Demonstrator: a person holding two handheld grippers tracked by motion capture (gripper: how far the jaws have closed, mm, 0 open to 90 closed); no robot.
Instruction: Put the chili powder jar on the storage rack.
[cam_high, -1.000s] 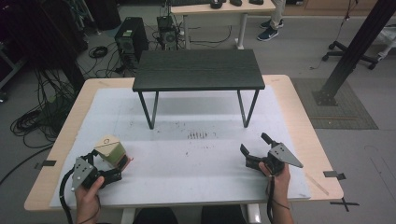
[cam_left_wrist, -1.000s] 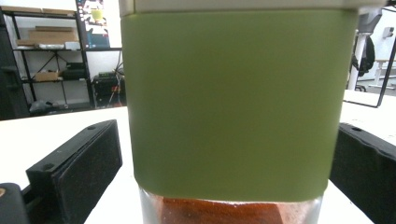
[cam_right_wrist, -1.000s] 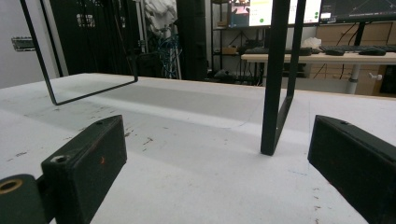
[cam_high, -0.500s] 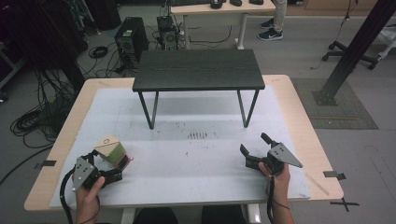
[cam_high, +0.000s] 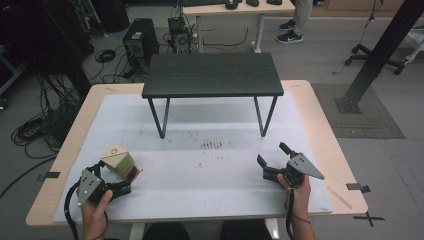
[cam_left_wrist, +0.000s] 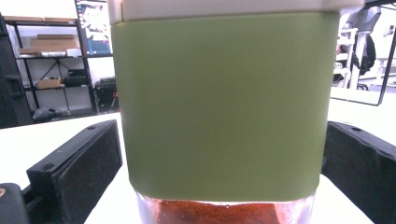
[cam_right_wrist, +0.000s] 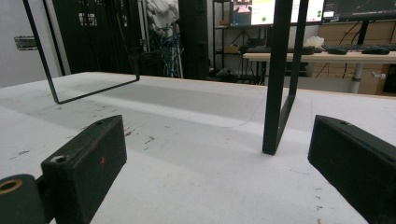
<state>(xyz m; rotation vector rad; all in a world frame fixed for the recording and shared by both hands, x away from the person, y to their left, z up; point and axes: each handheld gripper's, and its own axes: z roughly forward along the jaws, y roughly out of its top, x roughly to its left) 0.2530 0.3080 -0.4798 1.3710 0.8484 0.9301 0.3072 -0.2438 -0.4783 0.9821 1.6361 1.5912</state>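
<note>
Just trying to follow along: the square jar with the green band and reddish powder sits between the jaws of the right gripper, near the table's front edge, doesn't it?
Not quite. The square jar with the green band and reddish powder sits between the jaws of the left gripper, not the right one, as the left gripper view shows. The right gripper has nothing between its open jaws. The jar is indeed near the table's front edge.

A jar (cam_left_wrist: 224, 107) with a green sleeve and a pale lid stands upright between the left gripper (cam_left_wrist: 224, 172)'s two black jaws, with gaps either side. Reddish powder shows through its clear base. It stands on the white desk (cam_left_wrist: 42, 140).
</note>
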